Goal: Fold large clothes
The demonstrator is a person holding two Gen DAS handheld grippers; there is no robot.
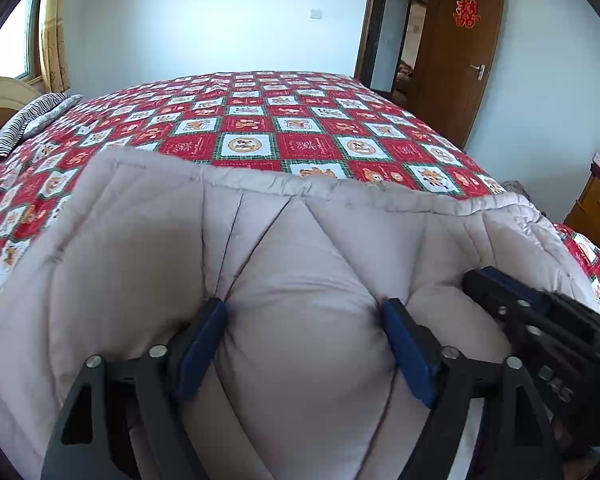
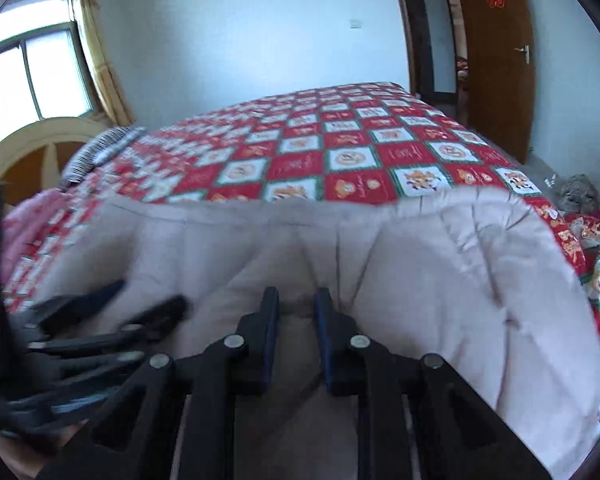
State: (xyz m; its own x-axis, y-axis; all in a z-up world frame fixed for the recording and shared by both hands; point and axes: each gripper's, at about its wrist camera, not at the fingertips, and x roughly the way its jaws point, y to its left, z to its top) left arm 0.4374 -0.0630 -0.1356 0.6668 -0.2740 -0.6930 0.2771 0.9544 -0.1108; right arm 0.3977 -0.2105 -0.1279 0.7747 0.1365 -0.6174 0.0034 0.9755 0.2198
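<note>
A thick beige padded garment (image 1: 140,240) lies bunched on the near side of the bed. In the left wrist view my left gripper (image 1: 304,304) has its blue pads set wide, pressing into a fat bulge of the fabric, with creases running out from both tips. Just to its right, the black right gripper (image 1: 480,280) rests on the same garment. In the right wrist view my right gripper (image 2: 297,294) stands nearly shut, pinching a narrow fold of the beige padded garment (image 2: 460,260). The left gripper (image 2: 152,294) shows blurred at the lower left.
The bed carries a red patchwork cover (image 1: 260,120), with a striped pillow (image 1: 28,120) and cream headboard (image 1: 0,92) at the left. A pink cloth (image 2: 32,220) lies near the pillow. A brown door (image 1: 460,60) stands open at the back right, and a wooden cabinet (image 1: 596,208) is at the right.
</note>
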